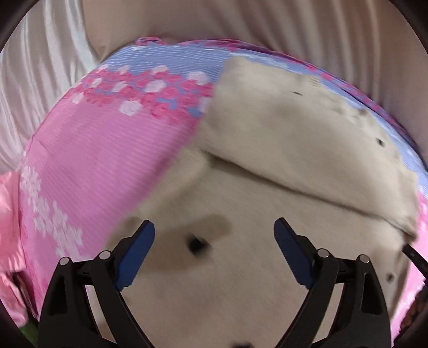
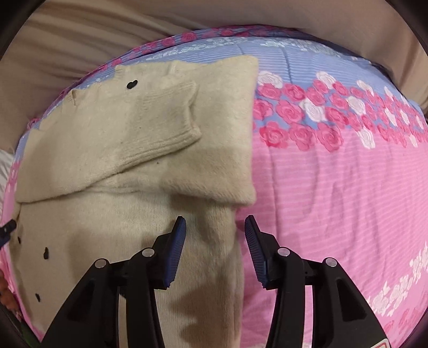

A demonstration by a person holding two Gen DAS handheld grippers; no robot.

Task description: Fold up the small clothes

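Observation:
A small cream knit sweater with little black heart marks lies on a pink and blue floral bedspread. One sleeve is folded across the body, and the far part is folded over. My right gripper is open just above the sweater's right edge, empty. In the left wrist view the same sweater fills the middle, blurred. My left gripper is open over the sweater's near part, empty.
The bedspread covers the bed. Beige curtains or sheets hang behind the bed's far edge. A shiny pink fabric lies at the left edge. A black tip of the other gripper shows at the far left.

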